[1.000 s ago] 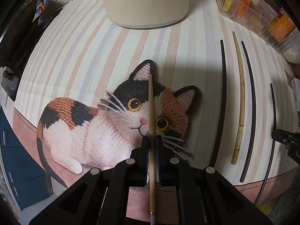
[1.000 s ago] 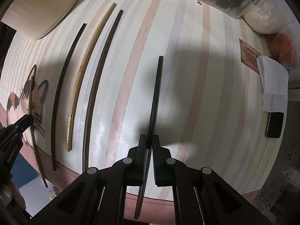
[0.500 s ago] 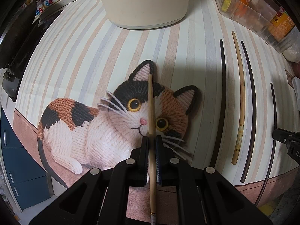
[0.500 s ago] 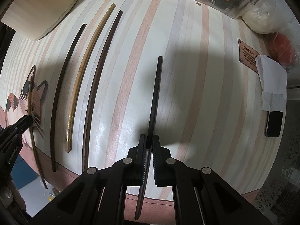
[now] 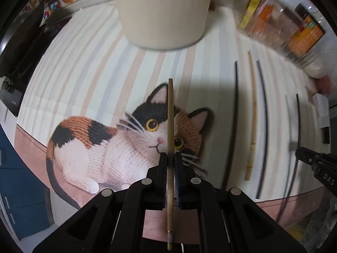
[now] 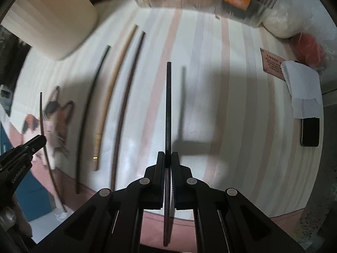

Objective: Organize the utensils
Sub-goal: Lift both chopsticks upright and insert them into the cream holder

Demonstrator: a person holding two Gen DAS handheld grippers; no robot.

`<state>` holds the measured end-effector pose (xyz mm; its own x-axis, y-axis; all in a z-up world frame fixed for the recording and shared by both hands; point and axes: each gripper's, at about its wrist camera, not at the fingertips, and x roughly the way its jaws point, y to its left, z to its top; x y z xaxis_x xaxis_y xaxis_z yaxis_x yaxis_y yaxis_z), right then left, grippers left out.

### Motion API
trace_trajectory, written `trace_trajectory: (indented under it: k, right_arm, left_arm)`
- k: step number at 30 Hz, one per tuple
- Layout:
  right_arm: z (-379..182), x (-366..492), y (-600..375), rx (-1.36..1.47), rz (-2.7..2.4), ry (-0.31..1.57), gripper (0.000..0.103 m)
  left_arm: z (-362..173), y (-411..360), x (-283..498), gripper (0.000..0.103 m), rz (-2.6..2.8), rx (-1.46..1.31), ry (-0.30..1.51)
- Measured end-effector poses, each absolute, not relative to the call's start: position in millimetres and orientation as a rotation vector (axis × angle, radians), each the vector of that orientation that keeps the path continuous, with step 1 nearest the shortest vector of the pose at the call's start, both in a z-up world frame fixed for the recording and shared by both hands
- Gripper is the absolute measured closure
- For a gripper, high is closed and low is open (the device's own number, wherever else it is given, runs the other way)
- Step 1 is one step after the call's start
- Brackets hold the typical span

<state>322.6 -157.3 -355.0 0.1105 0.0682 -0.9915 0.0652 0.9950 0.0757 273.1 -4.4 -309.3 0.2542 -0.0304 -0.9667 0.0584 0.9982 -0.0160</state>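
My left gripper (image 5: 170, 158) is shut on a light wooden chopstick (image 5: 170, 116) and holds it above the cat picture on the striped mat (image 5: 84, 67). My right gripper (image 6: 167, 157) is shut on a black chopstick (image 6: 168, 105), lifted off the mat with its shadow to the right. Three chopsticks lie side by side on the mat between the grippers: a dark one (image 6: 90, 105), a tan one (image 6: 114, 80) and a dark brown one (image 6: 126, 101). A cream round container (image 5: 162, 10) stands at the back of the mat.
Clear boxes with packets (image 5: 280, 23) line the back right. A white bag (image 6: 278, 25), a red object (image 6: 309, 50), a white cloth (image 6: 301, 88) and a black block (image 6: 309, 131) sit at the right edge. The mat's front edge runs just below both grippers.
Both grippers have risen, each lifting its chopstick off the mat. The views tilted up, so the container and boxes show more.
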Motion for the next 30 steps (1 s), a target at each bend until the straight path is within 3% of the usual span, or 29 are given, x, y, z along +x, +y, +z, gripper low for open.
trace_trajectory:
  k: [12, 30]
  right_arm:
    - [-275.2, 322.4, -136.9, 0.183, 0.091, 1.245, 0.098]
    - [-47.7, 408.3, -98.0, 0.149, 0.248, 0.711, 0.098]
  left_arm:
    - [-219.0, 4.3, 271.2, 0.099, -0.112, -0.059, 1.097]
    - [-11.9, 33.0, 333.0, 0.099, -0.13, -0.155, 0.649]
